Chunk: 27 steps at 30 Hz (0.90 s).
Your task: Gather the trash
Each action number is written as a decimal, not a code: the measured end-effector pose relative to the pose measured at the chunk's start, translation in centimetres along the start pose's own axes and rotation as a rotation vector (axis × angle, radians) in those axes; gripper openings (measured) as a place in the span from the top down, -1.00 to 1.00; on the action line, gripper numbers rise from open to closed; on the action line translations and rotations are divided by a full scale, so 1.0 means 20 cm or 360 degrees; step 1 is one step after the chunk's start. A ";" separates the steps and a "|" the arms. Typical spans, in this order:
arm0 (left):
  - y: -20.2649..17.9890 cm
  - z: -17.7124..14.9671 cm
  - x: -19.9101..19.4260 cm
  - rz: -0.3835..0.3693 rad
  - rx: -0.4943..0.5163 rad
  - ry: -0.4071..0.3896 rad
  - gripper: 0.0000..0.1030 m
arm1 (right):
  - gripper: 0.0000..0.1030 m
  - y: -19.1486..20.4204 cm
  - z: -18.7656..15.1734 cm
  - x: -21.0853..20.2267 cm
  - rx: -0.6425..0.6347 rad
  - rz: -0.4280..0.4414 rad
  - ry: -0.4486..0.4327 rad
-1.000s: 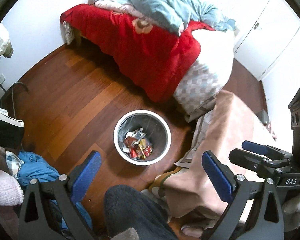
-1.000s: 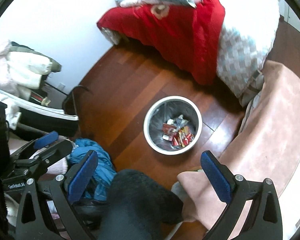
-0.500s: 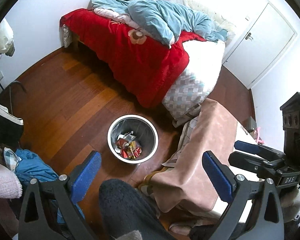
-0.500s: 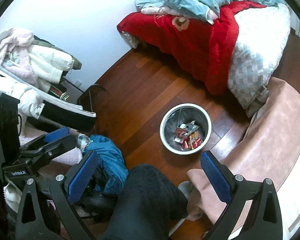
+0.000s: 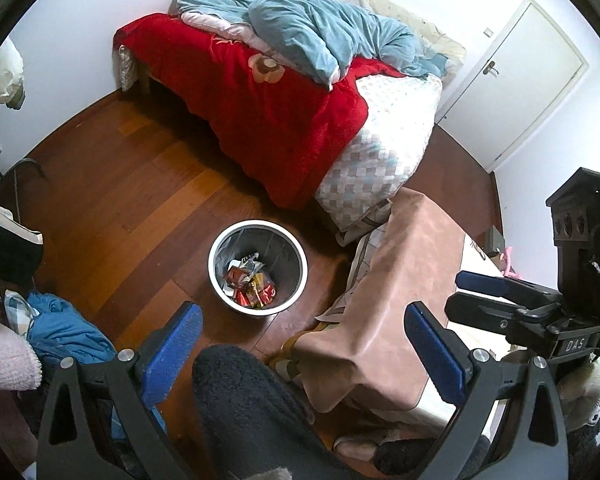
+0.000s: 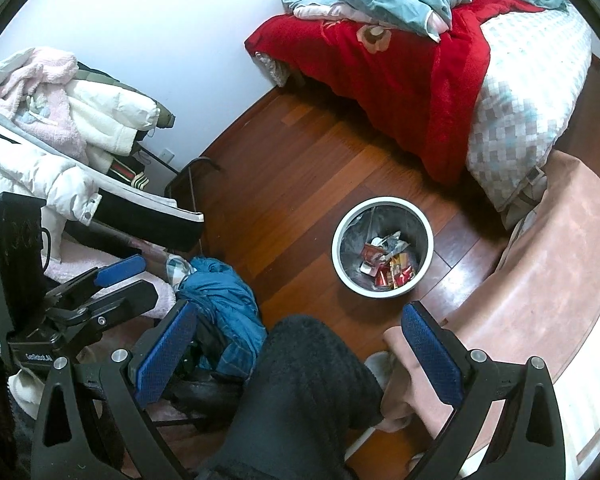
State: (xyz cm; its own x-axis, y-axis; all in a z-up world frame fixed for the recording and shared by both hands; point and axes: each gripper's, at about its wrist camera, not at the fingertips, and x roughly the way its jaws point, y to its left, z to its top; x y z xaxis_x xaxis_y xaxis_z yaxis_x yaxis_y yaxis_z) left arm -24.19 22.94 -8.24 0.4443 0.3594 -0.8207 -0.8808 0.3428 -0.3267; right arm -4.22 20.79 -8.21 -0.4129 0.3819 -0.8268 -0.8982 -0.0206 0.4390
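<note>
A white round trash bin (image 5: 296, 258) stands on the wooden floor, also in the right wrist view (image 6: 427, 236). Red and yellow wrappers (image 5: 249, 285) lie at its bottom, also in the right wrist view (image 6: 388, 266). My left gripper (image 5: 302, 350) is open and empty, high above the floor, nearer than the bin. My right gripper (image 6: 296, 346) is open and empty, also high above the floor. Each gripper shows in the other's view: the right one (image 5: 500, 296) at the right edge, the left one (image 6: 100, 284) at the left edge.
A bed with a red blanket (image 5: 268, 112) and blue duvet (image 5: 320, 32) fills the back. A pink-covered table (image 5: 388, 300) stands right of the bin. Blue clothing (image 6: 220, 304) and a rack of coats (image 6: 60, 128) are at the left. A dark-trousered leg (image 6: 300, 392) is below. A white door (image 5: 516, 80) is back right.
Both grippers have risen and pulled back from the bin, which now looks smaller and farther below. More of the bed, door and coat rack has come into view. Both stay open.
</note>
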 end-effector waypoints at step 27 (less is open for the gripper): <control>-0.07 -0.02 -0.06 -0.0030 0.0022 -0.0029 -1.00 | -1.00 0.03 -0.01 -0.09 -0.0013 -0.0003 -0.0011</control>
State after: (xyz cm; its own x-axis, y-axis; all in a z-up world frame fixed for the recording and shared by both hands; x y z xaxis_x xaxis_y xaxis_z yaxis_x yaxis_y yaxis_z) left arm -23.56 21.70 -6.89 0.4637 0.3686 -0.8057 -0.8700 0.3614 -0.3354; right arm -4.02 19.92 -6.63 -0.4101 0.3884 -0.8252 -0.9003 -0.0275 0.4344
